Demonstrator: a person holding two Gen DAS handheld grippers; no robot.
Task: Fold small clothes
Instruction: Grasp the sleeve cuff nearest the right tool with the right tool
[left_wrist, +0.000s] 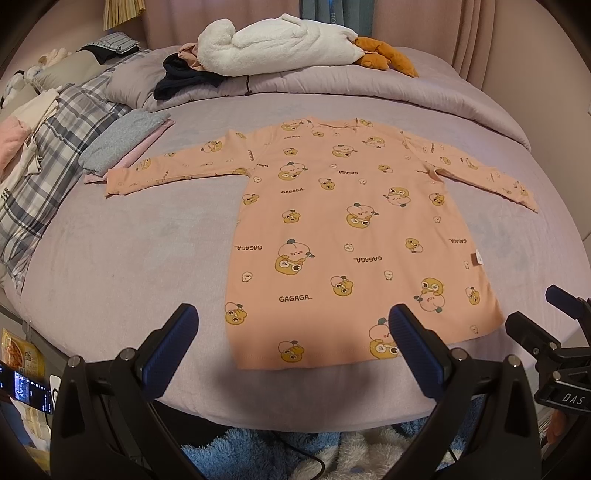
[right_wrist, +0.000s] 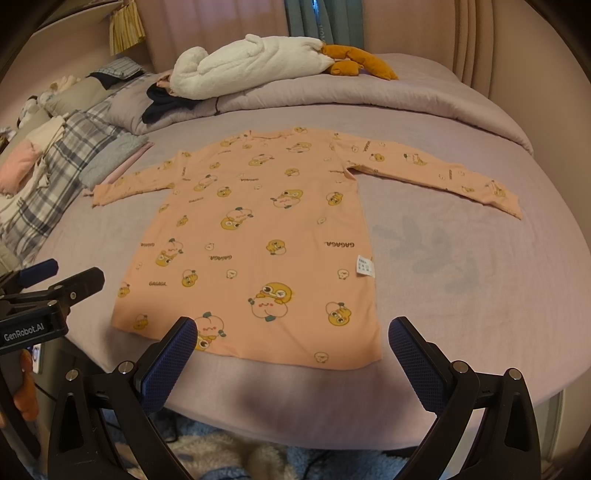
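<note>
**Peach shirt spread flat on the bed, both grippers empty at the near edge**

The long-sleeved peach shirt (left_wrist: 351, 229) lay face-down and unfolded in the middle of the lilac bed (left_wrist: 122, 266), sleeves stretched out to either side, collar away from the cameras and hem near the bed's front edge.

The left wrist view showed a stack of folded clothes (left_wrist: 122, 146) just beside the end of one sleeve, and a packet and a small lit screen (left_wrist: 26, 391) low at its left border. It also caught the right gripper from the side at its right border. The right wrist view showed a white care label (right_wrist: 364, 266) turned up at the shirt's side seam, and a dark bird-shaped print (right_wrist: 417, 247) on the bedcover beside it. At its left border the left gripper appeared from the side, with fingers (right_wrist: 26, 391) of the person's hand wrapped under its body.

Both views took in the white plush toy (left_wrist: 273, 44) on the folded quilt (left_wrist: 332, 88) at the far side.

The left gripper (left_wrist: 293, 332) hovered at the front edge of the bed, jaws spread wide and holding nothing, pointing at the hem. The right gripper (right_wrist: 293, 343) sat level beside it, likewise spread and empty, aimed at the hem's right corner.
</note>
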